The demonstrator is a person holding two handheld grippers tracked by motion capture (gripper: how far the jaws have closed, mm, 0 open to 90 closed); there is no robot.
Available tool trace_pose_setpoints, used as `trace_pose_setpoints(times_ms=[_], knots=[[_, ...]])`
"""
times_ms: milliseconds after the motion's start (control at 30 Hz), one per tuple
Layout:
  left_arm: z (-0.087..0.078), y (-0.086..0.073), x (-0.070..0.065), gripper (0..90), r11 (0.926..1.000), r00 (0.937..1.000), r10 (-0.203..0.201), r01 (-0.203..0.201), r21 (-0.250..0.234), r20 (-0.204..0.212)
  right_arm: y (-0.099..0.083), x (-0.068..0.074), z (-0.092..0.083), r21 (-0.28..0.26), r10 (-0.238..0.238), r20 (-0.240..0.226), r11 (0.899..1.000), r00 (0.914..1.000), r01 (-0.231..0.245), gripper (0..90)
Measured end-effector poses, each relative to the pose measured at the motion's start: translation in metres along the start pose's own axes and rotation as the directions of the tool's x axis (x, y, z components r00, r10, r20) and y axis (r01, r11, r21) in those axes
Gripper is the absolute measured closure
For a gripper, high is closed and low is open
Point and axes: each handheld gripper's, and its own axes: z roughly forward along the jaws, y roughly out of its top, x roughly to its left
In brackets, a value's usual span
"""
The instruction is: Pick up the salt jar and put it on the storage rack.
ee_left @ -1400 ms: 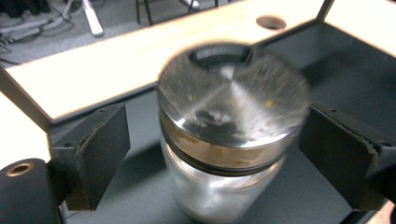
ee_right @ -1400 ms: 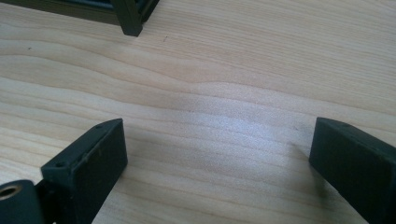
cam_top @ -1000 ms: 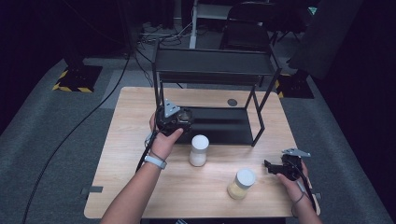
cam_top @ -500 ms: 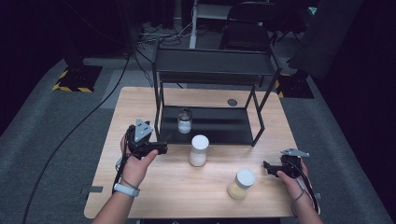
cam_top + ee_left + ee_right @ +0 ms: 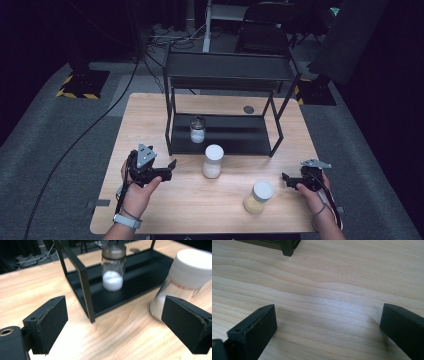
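The black rack [image 5: 225, 107] holds one small glass jar [image 5: 198, 131] on its lower shelf. The white-lidded jar [image 5: 213, 161] stands just before the rack. The left gripper [image 5: 167, 170], open and empty, should approach level and close below its lid. The right gripper [image 5: 286, 178] is open, empty.

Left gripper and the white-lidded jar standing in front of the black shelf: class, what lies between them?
Only bare wooden tabletop between the left gripper and the white-lidded jar, in the high view.
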Motion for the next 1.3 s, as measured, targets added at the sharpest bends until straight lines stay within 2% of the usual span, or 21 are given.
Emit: trace_pose_setpoints(times_ms=[133, 300, 467, 700, 867, 1300], knots=[[0.004, -0.007, -0.004, 6.9, 0.9988, 0.9999, 0.015, -0.015, 0.047, -0.003, 0.0, 0.0, 0.0, 0.0, -0.001, 0.0, 1.0, 1.0, 0.001, 0.5], [0.01, -0.016, -0.007, 6.9, 0.997, 1.0, 0.005, -0.004, 0.077, -0.005, -0.001, 0.0, -0.001, 0.0, -0.001, -0.001, 1.0, 1.0, 0.001, 0.5], [0.014, -0.022, -0.01, 6.9, 0.9943, 0.9998, 0.012, -0.01, 0.106, -0.017, -0.001, 0.0, -0.001, 0.0, -0.001, -0.002, 1.0, 1.0, 0.001, 0.5], [0.021, -0.036, -0.011, 7.0, 0.99, 0.9997, -0.01, 0.013, 0.14, -0.024, -0.001, 0.0, -0.001, 0.0, -0.001, -0.002, 1.0, 1.0, 0.001, 0.5], [0.026, -0.042, -0.015, 7.0, 0.9821, 0.9995, -0.004, 0.01, 0.188, -0.031, -0.001, 0.0, -0.001, 0.0, -0.001, -0.002, 1.0, 1.0, 0.001, 0.5], [0.03, -0.052, -0.017, 7.0, 0.9695, 0.9989, -0.019, 0.029, 0.243, -0.042, -0.001, 0.0, -0.001, 0.0, -0.001, -0.002, 1.0, 1.0, 0.001, 0.5]])
